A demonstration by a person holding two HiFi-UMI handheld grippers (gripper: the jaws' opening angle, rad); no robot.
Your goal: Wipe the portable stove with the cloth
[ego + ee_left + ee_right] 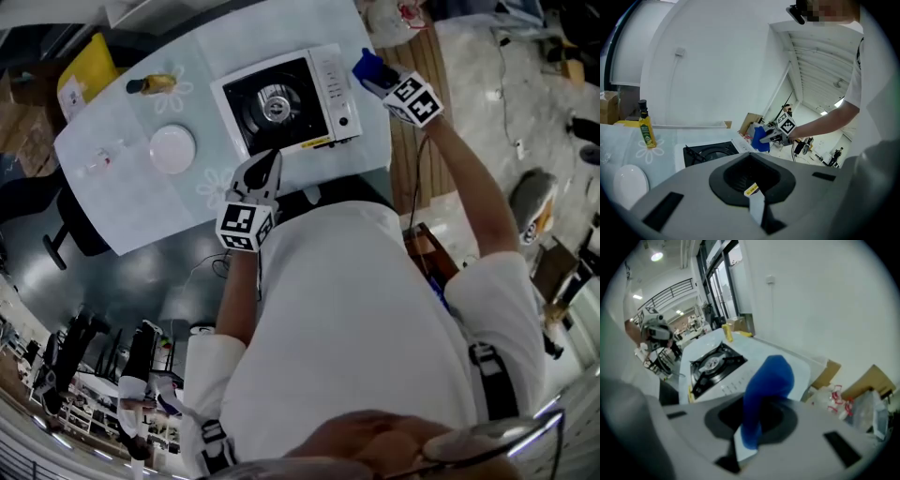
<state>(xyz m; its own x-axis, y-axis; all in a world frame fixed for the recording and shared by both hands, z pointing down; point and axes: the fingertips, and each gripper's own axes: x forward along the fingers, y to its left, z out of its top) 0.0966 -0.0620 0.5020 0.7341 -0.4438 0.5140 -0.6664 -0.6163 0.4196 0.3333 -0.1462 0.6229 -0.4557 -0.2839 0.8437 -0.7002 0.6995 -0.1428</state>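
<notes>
The portable stove [286, 103], white with a black burner top, sits on the pale table [131, 202]. My right gripper [375, 77] hovers off the stove's right edge, by the control panel, shut on a blue cloth [367, 66]. In the right gripper view the cloth [766, 385] stands up out of the shut jaws of that gripper [750, 437], with the stove [712, 364] beyond it. My left gripper [269, 167] hangs at the stove's near edge, shut and holding nothing. The left gripper view shows this gripper [754, 199], the stove [710, 152] and the cloth [759, 139].
A white round plate [172, 148] lies on the table left of the stove, and a yellow oil bottle [155, 84] stands behind it. Cardboard boxes [876, 380] and plastic bags [834, 397] sit on the floor beyond the table's right side. A black chair [70, 230] stands at the table's left.
</notes>
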